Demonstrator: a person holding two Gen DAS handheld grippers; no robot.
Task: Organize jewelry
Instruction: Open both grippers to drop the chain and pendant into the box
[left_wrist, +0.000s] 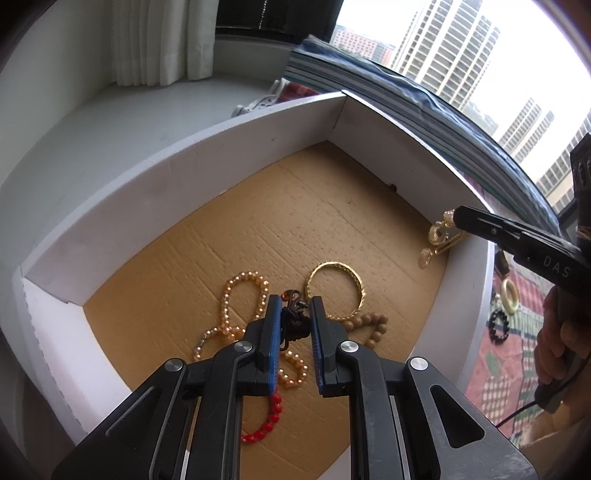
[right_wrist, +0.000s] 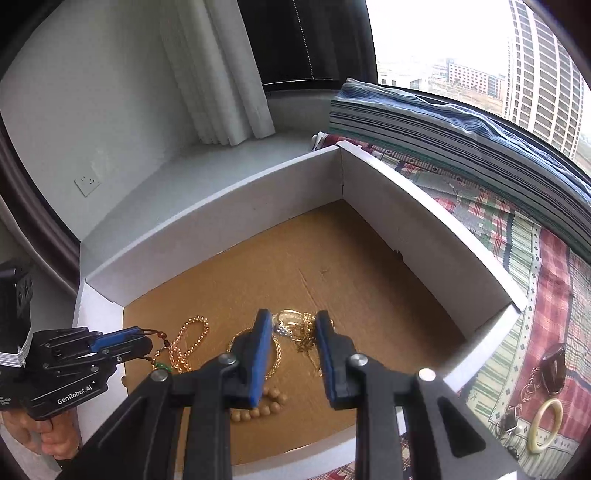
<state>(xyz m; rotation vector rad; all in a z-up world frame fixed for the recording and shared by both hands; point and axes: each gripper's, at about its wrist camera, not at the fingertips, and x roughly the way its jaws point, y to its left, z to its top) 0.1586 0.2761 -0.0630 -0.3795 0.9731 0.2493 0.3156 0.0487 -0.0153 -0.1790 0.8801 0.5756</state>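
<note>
Cord (left_wrist: 293, 325) between left tongs (left_wrist: 294, 341)

Your box (left_wrist: 177, 206) – white walls, brown cardboard floor – holds a gold bangle (left_wrist: 335, 291) lying flat, peach bead strand (left_wrist: 243, 314), red beads (left_wrist: 267, 421), tan wooden beads (left_wrist: 369, 325) – clustered, some touching.
</note>
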